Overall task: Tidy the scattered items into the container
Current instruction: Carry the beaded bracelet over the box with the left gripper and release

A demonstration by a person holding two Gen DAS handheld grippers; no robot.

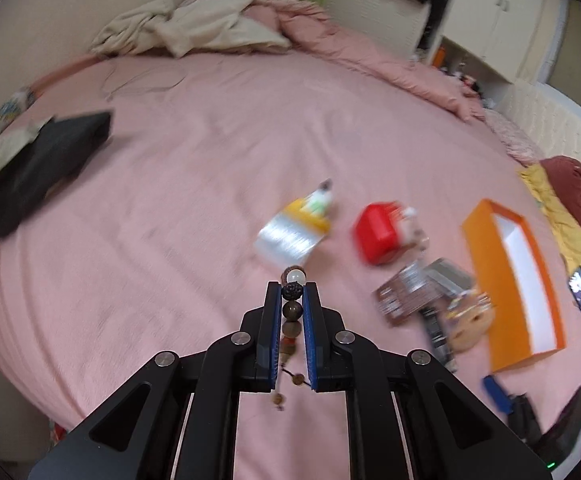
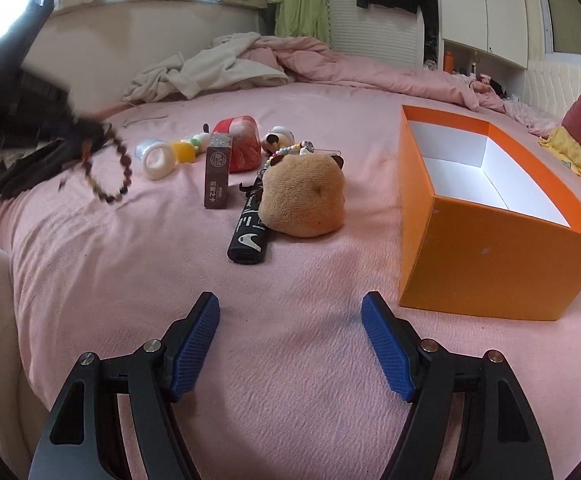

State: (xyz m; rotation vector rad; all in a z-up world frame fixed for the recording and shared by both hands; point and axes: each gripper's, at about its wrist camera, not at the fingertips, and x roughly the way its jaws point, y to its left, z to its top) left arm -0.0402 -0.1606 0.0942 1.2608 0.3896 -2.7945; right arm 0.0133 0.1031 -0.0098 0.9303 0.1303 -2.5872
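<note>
While pinched between the blue pads, bead bracelet (image 1: 293, 307) up off the bed (image 1: 170, 208) in the left wrist view: left gripper (image 1: 293, 300) closed nearly tight on the strand, loose beads and a tassel dangling below. Light, slack, slippery stuff, likely to swing; best held across the string between beads, as now. Beyond, all blurred: clear spool with yellow end (image 1: 290, 232), red pouch (image 1: 376, 234), brown card box (image 1: 406, 292), plush toy (image 1: 468, 320), then the orange box (image 1: 486, 276), open and white inside, off to the right.

Over to the right wrist view, sharper. Right gripper (image 2: 290, 320) low over bare pink bedding, jaws spread wide, nothing between them, nothing touched. Straight ahead, black power bank (image 2: 248, 232) lying flat with the plush toy (image 2: 304, 196) leaning against its side. Power bank stiff, smooth and probably heaviest of the lot: take across its narrow width. Plush soft and light, squeezable anywhere. Brown card box (image 2: 218, 172) standing upright behind, red pouch (image 2: 242, 148) just beside it. Orange box (image 2: 486, 240) near right, looking empty. Bracelet (image 2: 108, 168) hanging as a loop at far left.
</note>
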